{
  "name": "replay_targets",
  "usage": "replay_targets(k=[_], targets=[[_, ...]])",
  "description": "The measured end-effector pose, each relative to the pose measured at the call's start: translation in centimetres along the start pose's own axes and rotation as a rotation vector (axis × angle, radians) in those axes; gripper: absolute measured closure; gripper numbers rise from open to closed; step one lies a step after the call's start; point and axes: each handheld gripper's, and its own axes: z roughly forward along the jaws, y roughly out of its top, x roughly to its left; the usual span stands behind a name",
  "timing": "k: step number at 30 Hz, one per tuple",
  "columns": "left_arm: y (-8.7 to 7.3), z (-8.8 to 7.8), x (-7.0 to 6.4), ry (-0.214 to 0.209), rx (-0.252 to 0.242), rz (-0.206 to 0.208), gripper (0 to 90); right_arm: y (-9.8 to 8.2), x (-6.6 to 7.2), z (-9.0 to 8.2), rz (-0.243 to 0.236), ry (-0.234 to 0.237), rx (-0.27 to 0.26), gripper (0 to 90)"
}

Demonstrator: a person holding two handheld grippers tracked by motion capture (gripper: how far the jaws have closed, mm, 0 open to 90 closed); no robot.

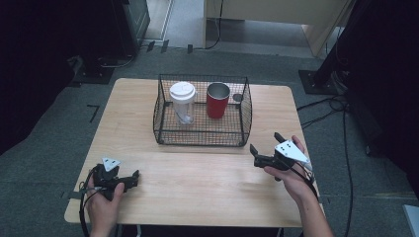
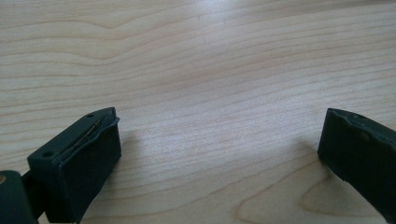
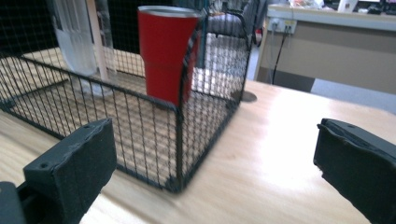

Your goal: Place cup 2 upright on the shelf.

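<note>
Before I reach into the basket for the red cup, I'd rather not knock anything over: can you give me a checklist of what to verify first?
1. Right gripper open: ok, jaws stand wide apart with nothing between them.
2. Left gripper clear of the work: ok, open and low over bare table near the front left.
3. Red cup upright: ok, it stands in the wire basket, toward the back right.
4. Room beside it: ok, a gap separates it from the clear cup with the white lid.
5. Approach path: not ok straight ahead, the basket's front wall and right corner lie between the right gripper and the red cup; go over the top.
6. Cup's contents: cannot tell.
</note>
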Motion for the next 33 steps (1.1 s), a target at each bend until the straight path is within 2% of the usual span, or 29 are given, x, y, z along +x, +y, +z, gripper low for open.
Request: replay_targets(k=[13,20,27,33], targets=[[0.0,0.0,0.0,0.0,0.002,0.002,0.0,-3.4,-1.8,-2.3,0.029,-0.056,0.066,0.0],[0.0,0.0,0.0,0.0,0.002,0.002,0.0,-3.9,-2.7,-3.7,0.052,-0.082,0.082,0.0],[0.0,0.0,0.0,0.0,0.002,0.002,0.0,-4.8,-3.8,-4.7,0.041,-0.127,0.141,0.0],[0.0,0.0,0.0,0.0,0.002,0.002,0.0,-5.2,-4.6,-5.9,0.062,-0.157,0.169,0.0]])
